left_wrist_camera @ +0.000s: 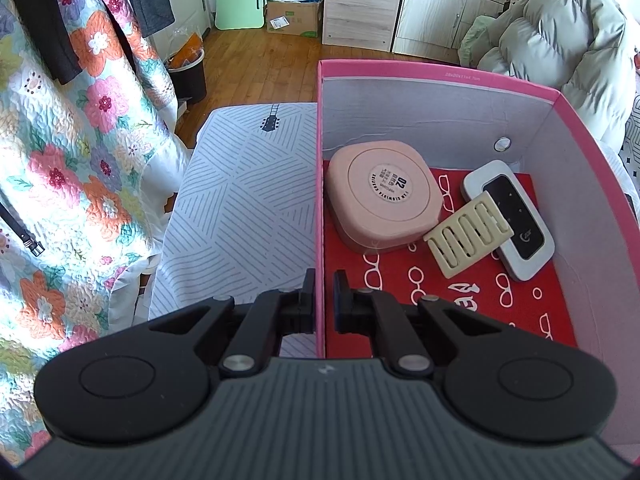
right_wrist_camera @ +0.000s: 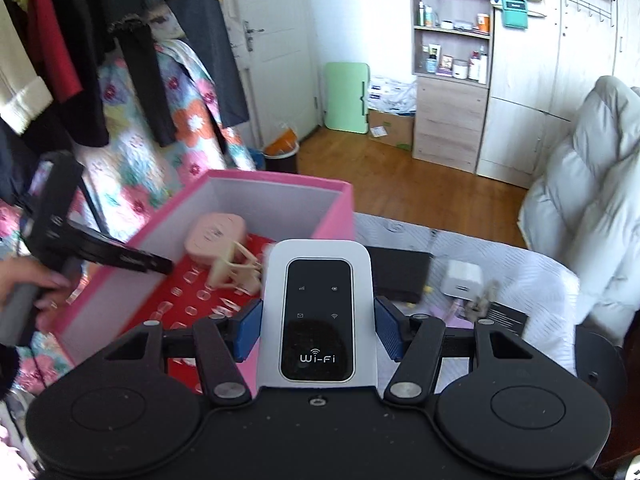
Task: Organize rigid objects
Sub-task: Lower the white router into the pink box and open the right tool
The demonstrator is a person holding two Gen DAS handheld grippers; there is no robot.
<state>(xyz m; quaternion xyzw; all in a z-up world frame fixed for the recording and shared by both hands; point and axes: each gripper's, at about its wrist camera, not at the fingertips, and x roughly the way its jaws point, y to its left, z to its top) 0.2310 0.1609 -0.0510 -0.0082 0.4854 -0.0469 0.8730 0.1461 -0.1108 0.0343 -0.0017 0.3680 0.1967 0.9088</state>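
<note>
My left gripper (left_wrist_camera: 323, 300) is shut on the left wall of the pink box (left_wrist_camera: 440, 70), one finger outside and one inside. On the box's red lining lie a pink square case (left_wrist_camera: 384, 194), a cream clip (left_wrist_camera: 468, 236) and a white pocket router (left_wrist_camera: 516, 220). My right gripper (right_wrist_camera: 318, 320) is shut on a white Wi-Fi router (right_wrist_camera: 318, 312), its blue pads (right_wrist_camera: 250, 328) pressing both long sides, over the near right edge of the pink box (right_wrist_camera: 280, 178). The pink case (right_wrist_camera: 216, 234) and cream clip (right_wrist_camera: 236, 268) show beyond it. A hand (right_wrist_camera: 24, 280) holds the left gripper (right_wrist_camera: 164, 267).
On the patterned cloth right of the box lie a black case (right_wrist_camera: 400, 276), a white charger (right_wrist_camera: 460, 280) and a black card (right_wrist_camera: 506, 318). A floral quilt (left_wrist_camera: 60, 160) hangs at the left, a puffy duvet (right_wrist_camera: 592, 200) at the right. Wooden floor with a bin (right_wrist_camera: 282, 156) lies beyond.
</note>
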